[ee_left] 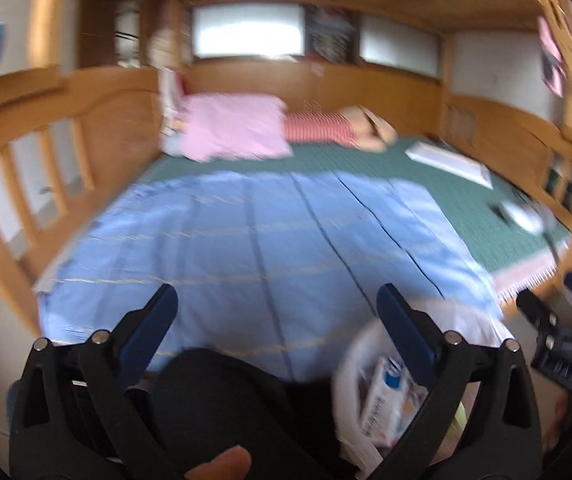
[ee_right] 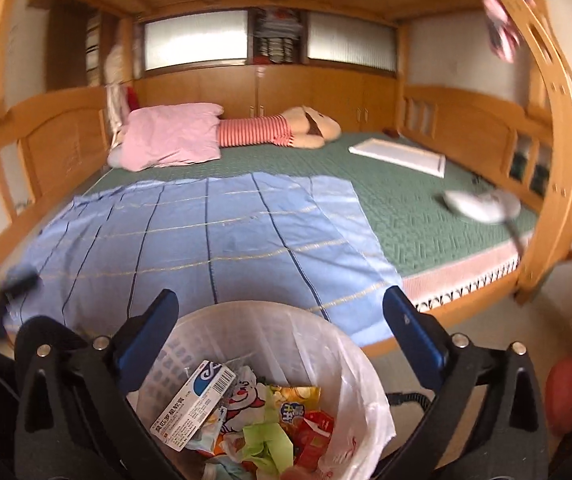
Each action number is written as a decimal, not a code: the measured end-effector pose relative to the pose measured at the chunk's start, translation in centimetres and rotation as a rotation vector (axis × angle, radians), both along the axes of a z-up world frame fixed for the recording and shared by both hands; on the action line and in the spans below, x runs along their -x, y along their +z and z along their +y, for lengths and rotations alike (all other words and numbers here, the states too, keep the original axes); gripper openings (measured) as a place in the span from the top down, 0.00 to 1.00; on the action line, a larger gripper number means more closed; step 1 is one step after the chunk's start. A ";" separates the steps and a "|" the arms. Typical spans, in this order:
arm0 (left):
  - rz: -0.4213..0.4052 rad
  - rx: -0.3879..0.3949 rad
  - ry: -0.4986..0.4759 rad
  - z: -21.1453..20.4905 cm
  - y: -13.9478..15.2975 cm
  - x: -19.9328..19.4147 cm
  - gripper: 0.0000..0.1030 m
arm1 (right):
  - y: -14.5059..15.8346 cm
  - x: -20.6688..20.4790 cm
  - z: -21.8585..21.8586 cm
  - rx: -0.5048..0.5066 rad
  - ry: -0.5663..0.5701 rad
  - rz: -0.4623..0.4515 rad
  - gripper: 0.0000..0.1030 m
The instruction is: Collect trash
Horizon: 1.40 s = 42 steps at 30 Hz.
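Note:
A white lattice trash bin [ee_right: 337, 344] with a clear plastic liner stands on the floor at the foot of the bed. It holds a white and blue medicine box [ee_right: 198, 400], snack wrappers [ee_right: 297, 404] and crumpled green paper [ee_right: 266, 444]. My right gripper [ee_right: 282, 298] hangs open just above the bin's rim with nothing between its blue pads. My left gripper [ee_left: 277, 296] is open and empty over the blue sheet [ee_left: 246, 248]. In the blurred left wrist view the bin [ee_left: 349, 364] sits low on the right, partly behind the right finger.
A wooden bunk bed frame [ee_right: 557, 184] surrounds a green mat [ee_right: 405, 196] with a pink pillow [ee_right: 174, 136], a striped plush toy [ee_right: 286, 128], a white flat board [ee_right: 401, 156] and a pale blurred object [ee_right: 481, 204]. A person's dark-clothed leg [ee_left: 214, 400] is beside the bin.

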State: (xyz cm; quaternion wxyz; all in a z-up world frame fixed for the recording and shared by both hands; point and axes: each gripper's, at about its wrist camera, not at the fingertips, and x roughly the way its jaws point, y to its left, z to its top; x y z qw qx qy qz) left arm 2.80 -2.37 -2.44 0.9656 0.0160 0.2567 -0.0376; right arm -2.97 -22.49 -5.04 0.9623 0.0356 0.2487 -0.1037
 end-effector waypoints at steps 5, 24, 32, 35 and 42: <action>-0.068 -0.021 0.065 1.0 1.3 1.7 0.03 | 1.0 0.1 -0.4 -0.025 0.027 -0.025 0.03; -0.038 -0.046 0.041 0.3 1.2 1.3 0.03 | 1.9 -1.0 0.3 0.004 0.044 -0.034 0.03; -0.035 -0.043 0.042 0.0 1.1 1.3 0.03 | 1.7 -1.1 0.3 0.001 0.045 -0.030 0.03; -0.031 -0.042 0.041 -0.2 0.9 1.3 0.03 | 1.7 -1.1 0.4 0.004 0.044 -0.031 0.03; -0.019 -0.037 0.035 -0.6 0.7 1.3 0.03 | 1.7 -1.1 0.3 0.001 0.043 -0.031 0.03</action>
